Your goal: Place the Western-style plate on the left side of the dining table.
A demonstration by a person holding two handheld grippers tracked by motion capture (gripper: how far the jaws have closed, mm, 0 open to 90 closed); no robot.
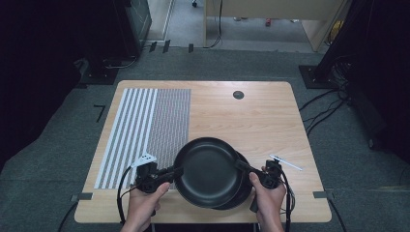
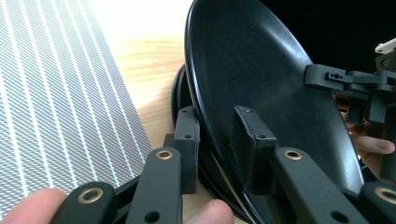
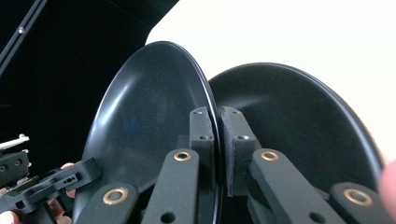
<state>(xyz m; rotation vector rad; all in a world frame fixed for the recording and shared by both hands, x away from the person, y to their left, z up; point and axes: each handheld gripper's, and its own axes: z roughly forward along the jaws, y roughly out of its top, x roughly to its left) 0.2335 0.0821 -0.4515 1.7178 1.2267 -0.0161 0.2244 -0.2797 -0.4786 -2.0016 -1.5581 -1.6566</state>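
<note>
While both grippers pinch its rim, left gripper (image 1: 170,172) and right gripper (image 1: 247,170) on opposite sides, the top black plate (image 1: 209,170) hangs just above the lower plate (image 1: 240,193) near the table's (image 1: 251,116) front edge; stiff, smooth, probably slippery, so rim grips suit it.

Wood table (image 1: 261,116) w/ striped mat (image 1: 145,125), grey carpet (image 1: 53,159)
</note>
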